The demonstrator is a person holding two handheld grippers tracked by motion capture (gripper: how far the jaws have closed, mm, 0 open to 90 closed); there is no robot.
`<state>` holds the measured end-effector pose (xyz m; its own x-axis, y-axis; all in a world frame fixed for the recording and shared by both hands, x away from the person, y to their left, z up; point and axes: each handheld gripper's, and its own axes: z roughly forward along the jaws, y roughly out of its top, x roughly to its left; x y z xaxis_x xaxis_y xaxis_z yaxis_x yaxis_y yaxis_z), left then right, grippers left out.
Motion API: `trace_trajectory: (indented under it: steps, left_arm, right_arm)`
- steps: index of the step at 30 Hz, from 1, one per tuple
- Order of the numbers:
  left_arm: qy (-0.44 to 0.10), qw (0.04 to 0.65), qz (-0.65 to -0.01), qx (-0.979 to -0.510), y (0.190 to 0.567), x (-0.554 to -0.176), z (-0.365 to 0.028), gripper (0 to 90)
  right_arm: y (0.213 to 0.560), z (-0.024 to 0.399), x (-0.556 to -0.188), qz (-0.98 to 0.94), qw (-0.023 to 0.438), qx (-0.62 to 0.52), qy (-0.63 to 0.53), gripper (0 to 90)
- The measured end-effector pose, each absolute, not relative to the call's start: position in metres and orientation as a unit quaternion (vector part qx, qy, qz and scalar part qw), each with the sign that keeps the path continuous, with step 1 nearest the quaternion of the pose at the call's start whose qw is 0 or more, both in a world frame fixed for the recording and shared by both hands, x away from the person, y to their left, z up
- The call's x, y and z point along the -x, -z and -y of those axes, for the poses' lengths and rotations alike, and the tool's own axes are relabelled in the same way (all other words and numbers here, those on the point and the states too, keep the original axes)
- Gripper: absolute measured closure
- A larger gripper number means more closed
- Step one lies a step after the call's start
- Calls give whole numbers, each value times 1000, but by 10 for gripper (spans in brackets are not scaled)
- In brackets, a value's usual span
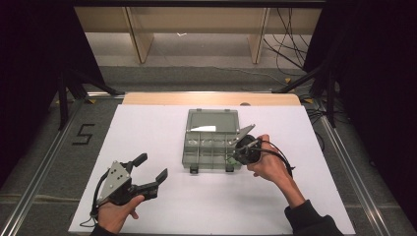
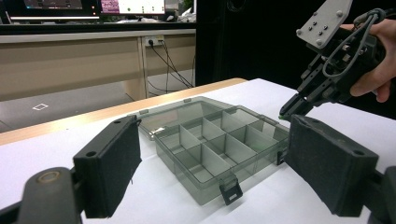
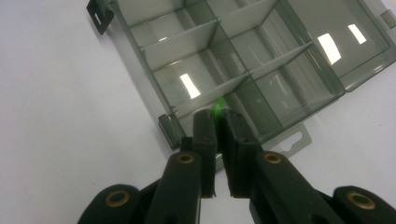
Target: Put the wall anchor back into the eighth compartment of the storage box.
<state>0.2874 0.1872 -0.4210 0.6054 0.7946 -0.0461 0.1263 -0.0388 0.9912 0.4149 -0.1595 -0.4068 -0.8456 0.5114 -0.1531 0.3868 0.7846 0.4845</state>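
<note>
A clear grey compartment box [image 1: 185, 152] lies open mid-table, its lid [image 1: 212, 120] folded back flat. Its compartments look empty. My right gripper [image 1: 232, 158] hovers over the box's front right corner, shut on a small green piece [image 3: 217, 106] that pokes out between the pads above the corner compartment. The left gripper view shows the same gripper [image 2: 290, 109] above the box [image 2: 187, 179], a sliver of green [image 2: 282, 117] at its tips. My left gripper [image 1: 153, 165] rests open at the table's front left, nothing between its pads [image 2: 109, 163].
White sheet [image 1: 147, 128] covers the table; a wooden edge [image 1: 211, 98] runs along the far side. Two latches [image 1: 193, 169] hang off the box's front wall. Metal rails [image 1: 44, 162] flank the table. Cables lie on the floor beyond.
</note>
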Motion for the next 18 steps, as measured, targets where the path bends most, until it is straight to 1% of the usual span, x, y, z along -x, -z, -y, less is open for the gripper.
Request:
trace_trajectory:
  steps: [11,18]
  left_arm:
    - [-278,600,-347,-665,421,-288,-187,173]
    - [-279,600,-345,-666,421,-288,-188,173]
  right_arm:
    - [416,158,-424,-930,153,-249,-225,845]
    - [423,157,-428,-928,148,-256,-226,842]
